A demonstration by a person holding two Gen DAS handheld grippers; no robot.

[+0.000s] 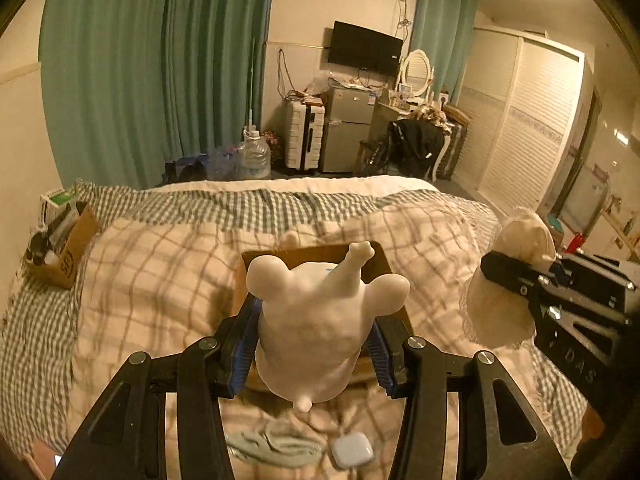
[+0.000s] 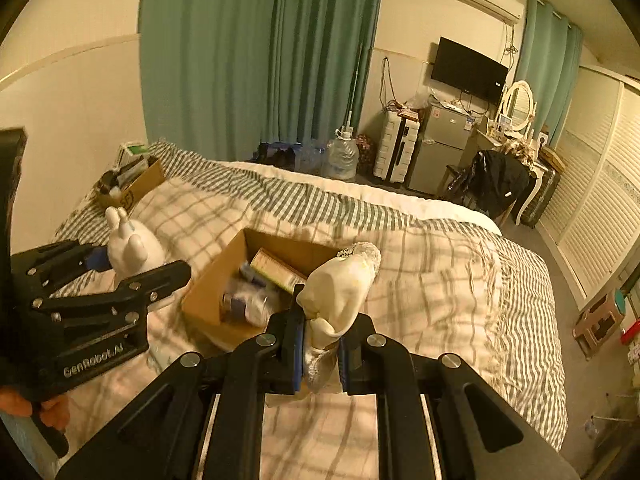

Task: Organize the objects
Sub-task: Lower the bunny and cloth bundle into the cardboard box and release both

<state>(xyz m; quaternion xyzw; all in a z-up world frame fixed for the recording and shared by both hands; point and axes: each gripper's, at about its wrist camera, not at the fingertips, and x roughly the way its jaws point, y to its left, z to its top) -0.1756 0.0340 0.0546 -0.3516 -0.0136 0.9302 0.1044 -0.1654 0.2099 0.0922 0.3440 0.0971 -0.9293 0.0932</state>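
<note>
My left gripper [image 1: 316,344] is shut on a white rabbit figurine [image 1: 316,320], held above the bed just in front of an open cardboard box [image 1: 384,260]. The figurine also shows in the right wrist view [image 2: 132,248]. My right gripper [image 2: 320,348] is shut on a cream cloth bundle [image 2: 340,288], held over the near right corner of the same box [image 2: 216,280], which holds several small packages and bottles [image 2: 276,272]. The bundle also shows at the right of the left wrist view [image 1: 504,296].
The bed has a checked blanket [image 2: 440,280]. A second cardboard box [image 1: 68,248] with items sits at its far left corner. A grey-blue cloth [image 1: 276,448] and a small pale case [image 1: 352,450] lie under my left gripper. Water jug, suitcase, fridge and chair stand beyond the bed.
</note>
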